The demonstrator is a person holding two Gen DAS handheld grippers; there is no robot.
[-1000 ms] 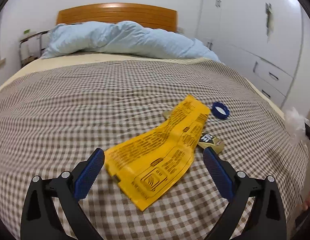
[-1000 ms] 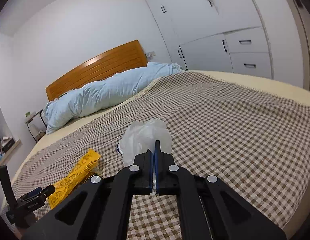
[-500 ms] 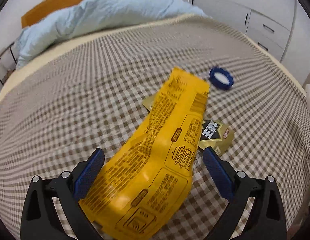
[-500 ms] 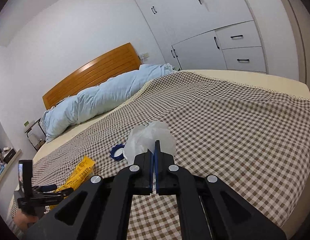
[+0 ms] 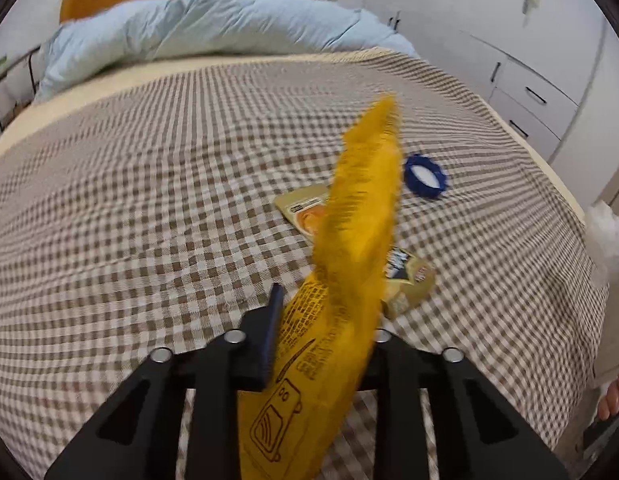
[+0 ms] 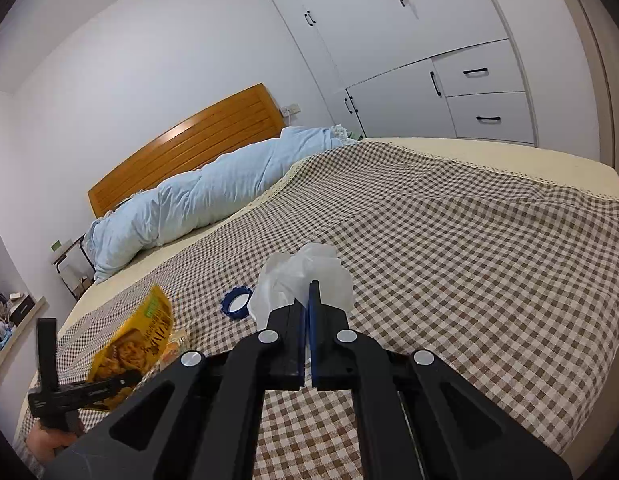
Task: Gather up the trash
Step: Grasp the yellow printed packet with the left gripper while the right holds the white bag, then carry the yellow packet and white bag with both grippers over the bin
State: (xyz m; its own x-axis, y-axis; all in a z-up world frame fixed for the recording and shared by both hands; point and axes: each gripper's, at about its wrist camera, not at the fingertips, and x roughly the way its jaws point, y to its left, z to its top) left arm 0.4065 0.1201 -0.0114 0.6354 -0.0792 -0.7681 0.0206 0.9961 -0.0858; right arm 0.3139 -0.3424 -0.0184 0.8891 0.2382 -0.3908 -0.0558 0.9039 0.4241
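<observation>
A long yellow snack wrapper (image 5: 349, 280) stands buckled upward between the jaws of my left gripper (image 5: 329, 312), which are closing and pinch its lower end just above the checked bedspread (image 5: 149, 220). In the right wrist view the same wrapper (image 6: 137, 340) rises from the left gripper (image 6: 89, 388). Gold wrapper pieces (image 5: 409, 280) show on either side of it, and a blue cap (image 5: 424, 176) lies beyond. My right gripper (image 6: 309, 292) is shut on a crumpled clear plastic bag (image 6: 305, 276), held over the bed near the blue cap (image 6: 237, 304).
A light blue duvet (image 5: 213, 20) is bunched along the wooden headboard (image 6: 189, 144). White wardrobe drawers (image 6: 485, 92) line the far side of the bed. A small bedside stand (image 6: 69, 264) sits left of the duvet. A hand (image 6: 49, 440) holds the left gripper.
The left gripper moved in over the yellow wrapper and its jaws closed from wide apart onto it, so the wrapper buckled upward. The right gripper kept still, shut on the bag.
</observation>
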